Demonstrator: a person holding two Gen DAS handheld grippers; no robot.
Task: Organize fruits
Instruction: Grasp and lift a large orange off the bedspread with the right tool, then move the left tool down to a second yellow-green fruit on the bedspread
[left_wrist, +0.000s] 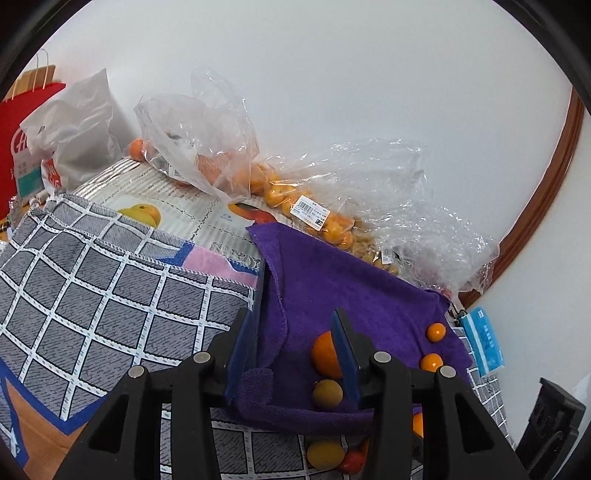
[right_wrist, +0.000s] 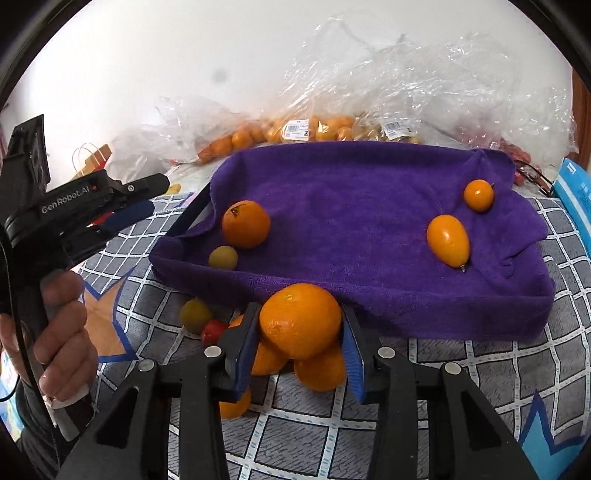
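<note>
My right claw (right_wrist: 300, 345) is clenched on a large orange (right_wrist: 300, 320), both blue pads pressed on its sides, held just off the near edge of the purple towel (right_wrist: 351, 192) over a few more oranges on the checked cloth (right_wrist: 480, 369). My left claw (left_wrist: 295, 332) grips the towel's left edge: one finger (left_wrist: 255, 325) sits outside the raised fold, the other inside, right beside a small orange (left_wrist: 325, 354). On the towel I see that orange with a yellow-green fruit (right_wrist: 223, 257) at the left end, and two small orange fruits near the right end.
</note>
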